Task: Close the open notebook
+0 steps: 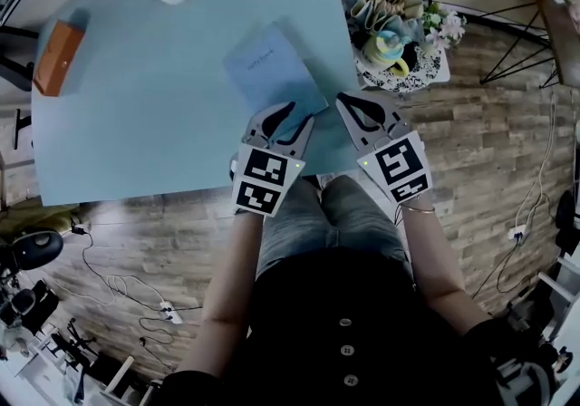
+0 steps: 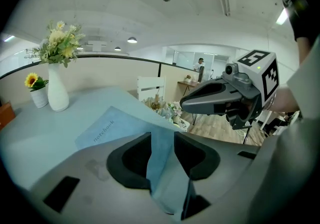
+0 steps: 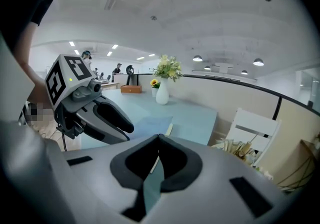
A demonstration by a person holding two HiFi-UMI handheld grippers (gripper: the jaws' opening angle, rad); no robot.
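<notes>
Left tool (image 1: 299,114) and right tool (image 1: 349,103) hover at the desk's (image 1: 136,123) near edge in the head view, just short of the notebook (image 1: 272,64) lying shut, cover up; left view shows my jaws apart, empty; right view, tips together; closing looks done, so next I'd just back away.

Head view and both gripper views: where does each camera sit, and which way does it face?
Head view: on the person's head, looking steeply down at the blue table, the notebook, the left gripper and the right gripper; forearms and lap show.
Left gripper view: on the left gripper, looking along its parted jaws across the table to a white vase; the right gripper shows alongside.
Right gripper view: on the right gripper, facing the same way; the left gripper shows alongside.
Shared: both gripper views show notebook and vase.
</notes>
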